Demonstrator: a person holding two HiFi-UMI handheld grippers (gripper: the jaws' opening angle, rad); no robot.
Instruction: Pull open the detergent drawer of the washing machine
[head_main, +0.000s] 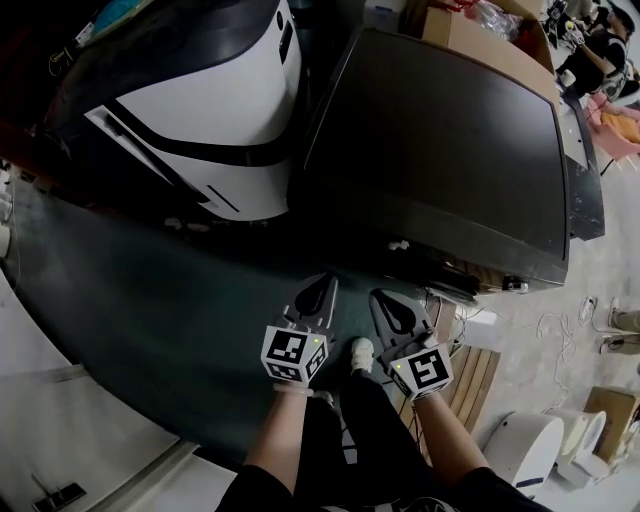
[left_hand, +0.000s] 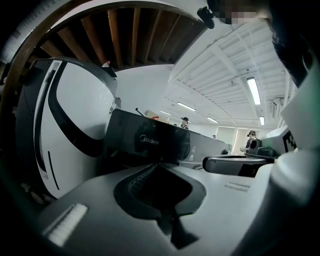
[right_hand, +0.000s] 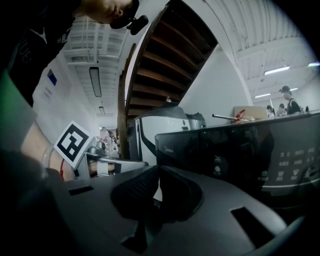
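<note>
The dark washing machine (head_main: 440, 150) stands ahead of me, seen from above in the head view. Its glossy black front panel with the logo (left_hand: 149, 141) fills the middle of the left gripper view and also shows in the right gripper view as the control panel (right_hand: 225, 150). That front looks flush, and I cannot make out a drawer edge. My left gripper (head_main: 320, 292) and right gripper (head_main: 386, 303) hang side by side short of the machine's front, apart from it. Both are shut with nothing between the jaws. The left gripper (left_hand: 159, 165) and right gripper (right_hand: 157, 168) point at the panel.
A white and black machine (head_main: 200, 110) stands close to the washer's left side. Cardboard boxes (head_main: 470, 30) sit behind it. A wooden pallet (head_main: 478, 372) and a white round unit (head_main: 530, 445) lie at the lower right. People stand far off at the back right.
</note>
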